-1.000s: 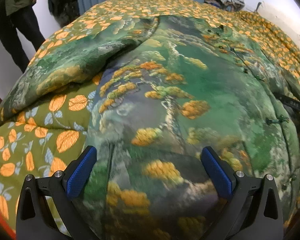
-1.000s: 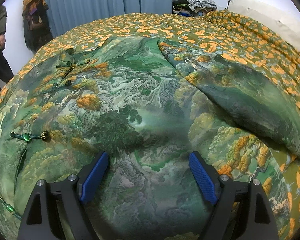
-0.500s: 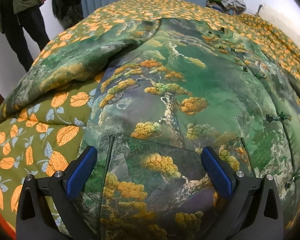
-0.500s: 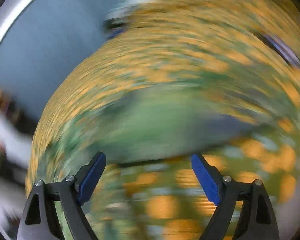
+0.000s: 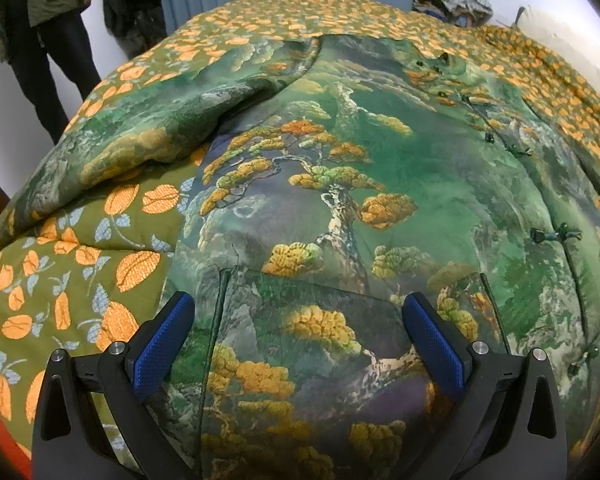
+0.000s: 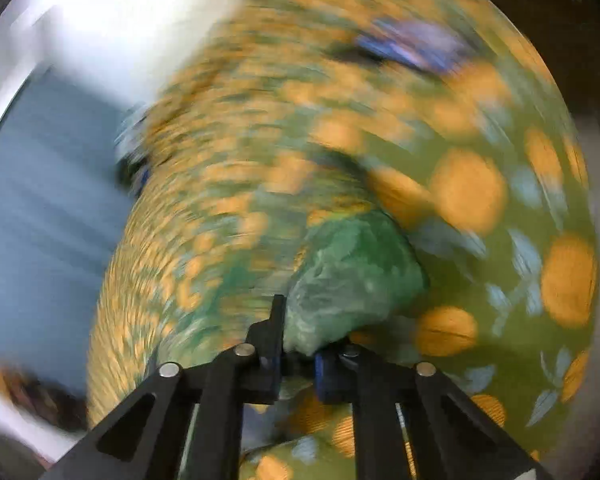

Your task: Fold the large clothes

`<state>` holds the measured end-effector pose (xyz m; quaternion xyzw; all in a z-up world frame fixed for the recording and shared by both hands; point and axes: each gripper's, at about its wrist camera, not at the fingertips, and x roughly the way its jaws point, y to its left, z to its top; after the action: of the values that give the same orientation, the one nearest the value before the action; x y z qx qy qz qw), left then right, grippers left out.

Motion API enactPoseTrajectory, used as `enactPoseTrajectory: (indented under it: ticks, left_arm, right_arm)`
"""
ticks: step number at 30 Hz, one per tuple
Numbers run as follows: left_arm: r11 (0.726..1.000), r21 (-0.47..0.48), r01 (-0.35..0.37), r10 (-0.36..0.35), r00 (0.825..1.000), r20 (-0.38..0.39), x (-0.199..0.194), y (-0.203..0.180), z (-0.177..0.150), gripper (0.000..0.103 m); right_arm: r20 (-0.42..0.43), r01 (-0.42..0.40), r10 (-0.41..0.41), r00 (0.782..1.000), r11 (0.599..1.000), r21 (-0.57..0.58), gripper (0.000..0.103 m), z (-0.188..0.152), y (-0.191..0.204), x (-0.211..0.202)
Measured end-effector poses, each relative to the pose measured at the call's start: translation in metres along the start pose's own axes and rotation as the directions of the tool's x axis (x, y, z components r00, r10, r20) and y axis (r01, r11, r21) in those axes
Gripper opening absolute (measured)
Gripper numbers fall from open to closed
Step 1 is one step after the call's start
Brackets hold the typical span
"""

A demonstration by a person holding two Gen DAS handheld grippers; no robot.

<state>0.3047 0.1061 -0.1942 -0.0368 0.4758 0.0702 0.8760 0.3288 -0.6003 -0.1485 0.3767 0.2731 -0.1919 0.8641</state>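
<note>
Coat point(image 5: 380, 184) flat on bed point(image 5: 80, 272), long way from near edge to far. Right gripper point(image 6: 298, 360) pinching sleeve end point(image 6: 352, 280). Left gripper point(image 5: 296, 344) spread wide over coat hem, holding nothing.

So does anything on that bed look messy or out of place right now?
Nothing looks damaged or spilled. The green jacket lies spread on the bedspread, though its sleeve on the left is bunched and creased rather than flat. The right gripper has just closed on a bunch of green cloth; that view is badly blurred.
</note>
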Motion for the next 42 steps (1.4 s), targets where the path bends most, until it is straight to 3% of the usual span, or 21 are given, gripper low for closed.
enactPoseTrajectory:
  ticks: [1,3,5,6,8,12,16,21,22,24,25,28,30,32,33,34,35,37,38,40,42]
  left_arm:
    - [1.0,-0.004,0.006,-0.006,1.0,-0.001,-0.002,0.001,0.001,0.102]
    - [1.0,-0.008,0.013,-0.013,1.0,0.0,-0.004,0.002,0.001,0.102]
    - [1.0,-0.011,0.017,-0.017,1.0,-0.001,-0.006,0.003,0.001,0.102]
    - [1.0,-0.012,0.018,-0.018,1.0,-0.002,-0.007,0.002,0.001,0.102]
    - [0.999,-0.022,0.025,-0.025,1.0,-0.003,-0.011,0.004,0.001,0.102]
    - [0.996,-0.051,0.08,-0.079,0.997,0.004,-0.023,0.01,0.001,0.102]
    - [0.989,-0.066,0.13,-0.131,0.991,-0.002,-0.029,0.014,0.002,0.102]
    - [0.979,-0.065,0.194,-0.195,0.981,-0.012,-0.034,0.008,0.001,0.102]
    - [0.978,-0.063,0.199,-0.2,0.98,-0.01,-0.036,0.005,0.003,0.102]
    - [0.969,-0.068,0.239,-0.241,0.97,-0.015,-0.037,-0.001,0.01,0.102]
    - [0.958,-0.071,0.278,-0.28,0.96,-0.021,-0.038,-0.003,0.013,0.102]
    - [0.915,-0.084,0.395,-0.397,0.918,-0.008,-0.051,-0.015,0.031,0.102]
    - [0.884,-0.081,0.46,-0.46,0.888,0.01,-0.059,-0.029,0.042,0.102]
    - [0.839,-0.077,0.539,-0.542,0.84,-0.031,-0.055,-0.054,0.051,0.102]
    - [0.826,-0.072,0.558,-0.562,0.825,-0.055,-0.049,-0.067,0.055,0.101]
    - [0.828,-0.055,0.558,-0.56,0.823,-0.093,-0.038,-0.085,0.06,0.097]
    - [0.839,-0.04,0.543,-0.544,0.831,-0.114,-0.03,-0.096,0.062,0.092]
    - [0.87,-0.015,0.493,-0.488,0.857,-0.166,-0.007,-0.12,0.066,0.064]
    - [0.877,-0.015,0.479,-0.474,0.861,-0.187,0.003,-0.127,0.067,0.056]
    - [0.902,-0.004,0.431,-0.423,0.884,-0.2,0.013,-0.138,0.068,0.016]
    - [0.909,-0.008,0.418,-0.412,0.891,-0.191,0.013,-0.14,0.069,0.008]
  right_arm:
    - [0.016,-0.036,0.039,0.999,0.986,-0.164,0.011,-0.007,0.041,-0.018]
    - [0.027,-0.097,0.116,0.993,0.924,-0.371,0.011,-0.025,0.095,-0.048]
    - [0.0,-0.179,0.217,0.976,0.805,-0.566,0.011,-0.062,0.159,-0.08]
    - [-0.021,-0.206,0.244,0.97,0.766,-0.609,0.01,-0.075,0.177,-0.088]
    - [-0.096,-0.282,0.307,0.947,0.647,-0.708,0.01,-0.124,0.225,-0.104]
    - [-0.254,-0.389,0.326,0.911,0.472,-0.791,0.01,-0.22,0.277,-0.11]
    - [-0.362,-0.436,0.254,0.897,0.362,-0.824,0.01,-0.314,0.286,-0.099]
    - [-0.428,-0.431,0.086,0.9,0.33,-0.84,0.019,-0.373,0.259,-0.065]
    - [-0.448,-0.435,0.039,0.893,0.327,-0.839,0.031,-0.381,0.252,-0.064]
    - [-0.48,-0.469,0.05,0.876,0.316,-0.825,0.051,-0.382,0.245,-0.083]
    - [-0.509,-0.501,0.06,0.859,0.31,-0.808,0.059,-0.378,0.241,-0.096]
    - [-0.538,-0.536,0.09,0.838,0.318,-0.782,0.059,-0.369,0.227,-0.124]
    - [-0.532,-0.539,0.119,0.839,0.326,-0.777,0.059,-0.362,0.217,-0.137]
    - [-0.512,-0.53,0.149,0.846,0.343,-0.775,0.059,-0.355,0.205,-0.144]
    - [-0.51,-0.53,0.157,0.846,0.352,-0.771,0.059,-0.354,0.203,-0.143]
    - [-0.51,-0.531,0.163,0.845,0.37,-0.762,0.059,-0.354,0.201,-0.146]
    - [-0.521,-0.539,0.163,0.838,0.396,-0.744,0.059,-0.353,0.199,-0.142]
    - [-0.523,-0.543,0.172,0.835,0.415,-0.73,0.059,-0.349,0.2,-0.142]
    - [-0.517,-0.544,0.186,0.836,0.411,-0.732,0.059,-0.347,0.201,-0.144]
    - [-0.487,-0.535,0.223,0.845,0.399,-0.745,0.059,-0.341,0.201,-0.151]
    - [-0.462,-0.519,0.237,0.855,0.412,-0.749,0.059,-0.334,0.198,-0.154]
